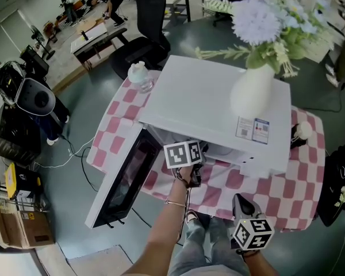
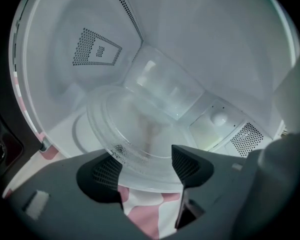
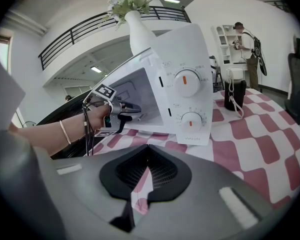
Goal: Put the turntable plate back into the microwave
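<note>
The left gripper's (image 2: 149, 165) jaws stand wide apart with the plate's (image 2: 140, 134) near rim between them, unclamped. The plate lies inside the microwave (image 2: 215, 44). The right gripper's (image 3: 146, 173) jaws are closed and empty, above the table's (image 3: 270, 149) edge.

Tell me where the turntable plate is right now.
In the left gripper view, the glass turntable plate lies low and central, mostly inside the microwave, with its near rim at the opening between the open jaws of the left gripper.
</note>
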Available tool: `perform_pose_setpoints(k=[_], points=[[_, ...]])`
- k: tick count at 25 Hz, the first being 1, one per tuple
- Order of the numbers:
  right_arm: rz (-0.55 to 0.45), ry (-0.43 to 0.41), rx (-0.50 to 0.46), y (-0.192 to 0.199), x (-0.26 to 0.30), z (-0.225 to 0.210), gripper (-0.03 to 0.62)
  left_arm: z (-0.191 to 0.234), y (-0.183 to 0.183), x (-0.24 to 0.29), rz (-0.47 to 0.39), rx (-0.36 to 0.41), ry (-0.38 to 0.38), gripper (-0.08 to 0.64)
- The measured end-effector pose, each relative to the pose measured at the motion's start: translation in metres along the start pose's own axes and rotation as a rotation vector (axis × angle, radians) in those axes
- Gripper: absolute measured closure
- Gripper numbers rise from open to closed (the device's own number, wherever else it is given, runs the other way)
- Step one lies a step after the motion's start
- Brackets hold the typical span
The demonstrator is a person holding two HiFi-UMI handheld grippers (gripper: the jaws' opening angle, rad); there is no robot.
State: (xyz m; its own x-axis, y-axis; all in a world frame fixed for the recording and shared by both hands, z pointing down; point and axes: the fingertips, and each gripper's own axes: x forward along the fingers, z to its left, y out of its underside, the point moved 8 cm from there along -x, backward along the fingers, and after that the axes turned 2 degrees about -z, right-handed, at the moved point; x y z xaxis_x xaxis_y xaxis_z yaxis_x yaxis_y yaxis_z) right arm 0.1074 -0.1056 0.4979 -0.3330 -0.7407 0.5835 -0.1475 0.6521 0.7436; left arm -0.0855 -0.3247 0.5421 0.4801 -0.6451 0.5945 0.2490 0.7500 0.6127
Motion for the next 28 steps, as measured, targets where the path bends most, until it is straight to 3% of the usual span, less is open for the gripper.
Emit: perform_pose_setpoints(k=[9,28], points=[[0.007,-0.025,-0.009,0.0,0.001,0.003,0.583,0.002,0.002,-0.008,0.0,0.01,-0.06,0.245],[0.026,-0.069,-0.037,0.001,-0.002,0.004,0.583,0.005,0.012,-0.023,-0.072,-0.091,-0.049,0.249]])
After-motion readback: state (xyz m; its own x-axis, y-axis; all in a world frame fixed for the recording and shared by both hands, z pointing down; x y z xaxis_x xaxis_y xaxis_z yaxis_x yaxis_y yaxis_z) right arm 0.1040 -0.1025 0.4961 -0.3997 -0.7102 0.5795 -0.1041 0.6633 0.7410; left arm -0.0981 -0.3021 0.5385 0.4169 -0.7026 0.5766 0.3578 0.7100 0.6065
